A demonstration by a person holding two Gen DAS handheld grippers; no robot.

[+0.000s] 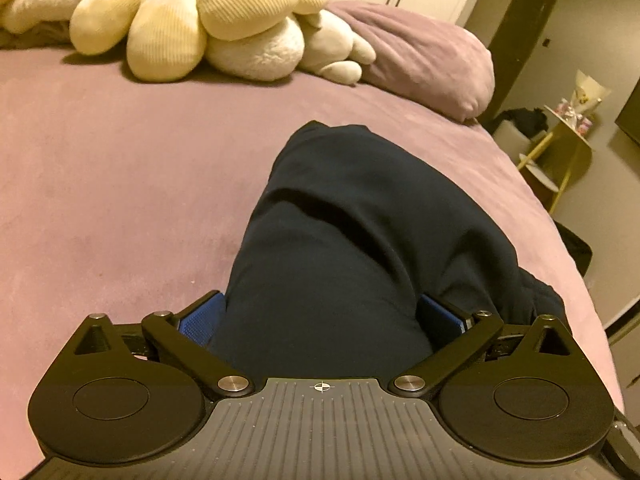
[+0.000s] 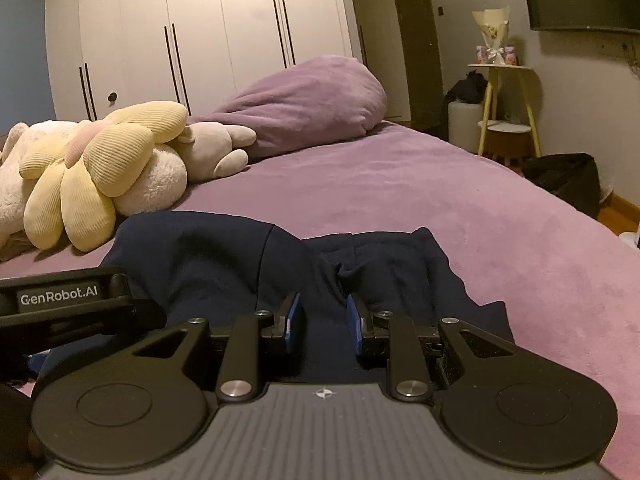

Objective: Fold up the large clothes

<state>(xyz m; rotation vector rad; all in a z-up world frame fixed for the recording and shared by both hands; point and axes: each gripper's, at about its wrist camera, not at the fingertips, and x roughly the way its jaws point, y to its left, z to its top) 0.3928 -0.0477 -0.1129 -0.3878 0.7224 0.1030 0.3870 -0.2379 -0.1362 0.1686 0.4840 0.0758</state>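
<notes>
Two hand-held grippers work over a dark navy garment (image 1: 360, 216) lying bunched on a bed covered in a purple blanket (image 1: 120, 168). The left hand-held gripper (image 1: 320, 320) stands wide open, its blue pads (image 1: 202, 320) spread to either side of a mound of the navy cloth that bulges between them without being pinched. The right hand-held gripper (image 2: 323, 324) is narrowed to a small gap with navy fabric between its blue pads (image 2: 294, 320); whether the pads actually press it I cannot tell. Cream and yellow plush toys (image 2: 100, 172) lie near the garment, beside a purple pillow (image 2: 312, 100).
</notes>
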